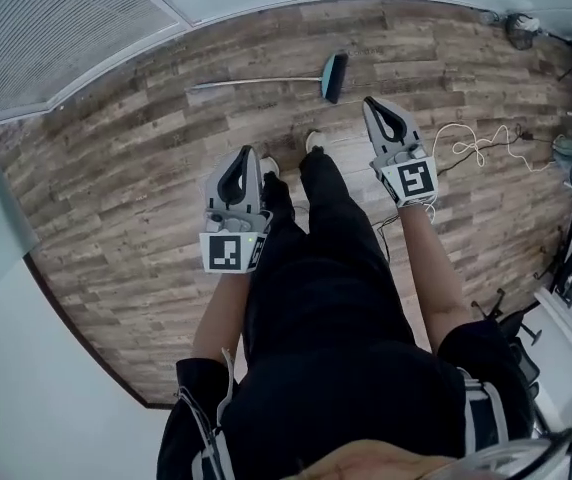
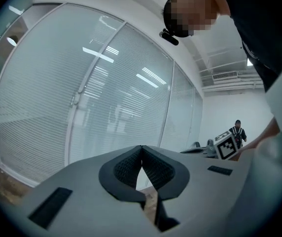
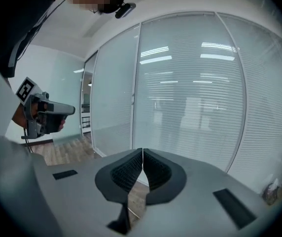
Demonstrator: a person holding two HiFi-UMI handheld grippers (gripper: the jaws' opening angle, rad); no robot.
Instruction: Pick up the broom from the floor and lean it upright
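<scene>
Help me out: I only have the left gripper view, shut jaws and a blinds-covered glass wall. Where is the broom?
Observer: The broom lies flat on the wood floor, untouched, brush head toward the head view's right.
Operator: Is the right gripper on it?
Observer: No. The right gripper is shut with nothing between its jaws.
Operator: Anything else down there?
Observer: A loose white cable lies on the floor, right of the right gripper.

My left hand-held gripper and right hand-held gripper are matt grey plastic with ribbed black pads; the floor is grainy, matt wood plank.
</scene>
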